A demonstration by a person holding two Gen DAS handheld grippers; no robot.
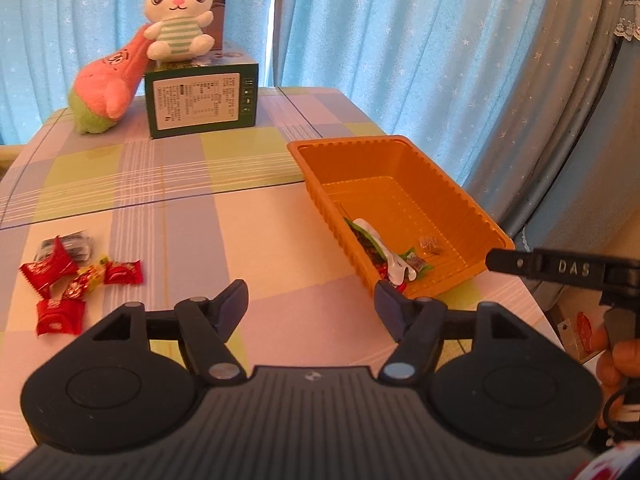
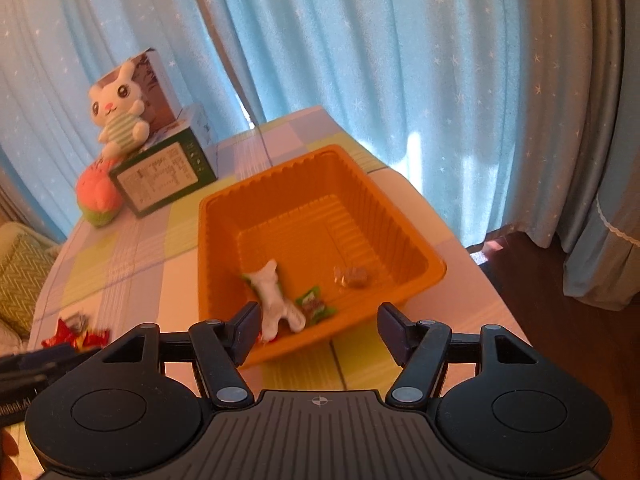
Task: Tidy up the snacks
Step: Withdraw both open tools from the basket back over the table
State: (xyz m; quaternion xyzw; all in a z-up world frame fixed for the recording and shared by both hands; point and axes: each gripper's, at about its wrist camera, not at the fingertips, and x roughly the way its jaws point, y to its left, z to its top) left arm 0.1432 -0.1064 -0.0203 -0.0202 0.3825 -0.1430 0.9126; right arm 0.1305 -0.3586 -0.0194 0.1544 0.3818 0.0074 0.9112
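An orange plastic tray stands on the right part of the table. Inside lie a white-and-green snack packet, a small green candy and a brown wrapped sweet. A pile of red wrapped candies lies on the table's left. My left gripper hovers open over the table between pile and tray, nothing in it. My right gripper is open above the tray's near edge, empty; its finger shows in the left wrist view.
A green box at the table's far end carries a white plush bunny, with a pink plush toy leaning beside it. Blue curtains hang behind. The table's right edge drops to the floor.
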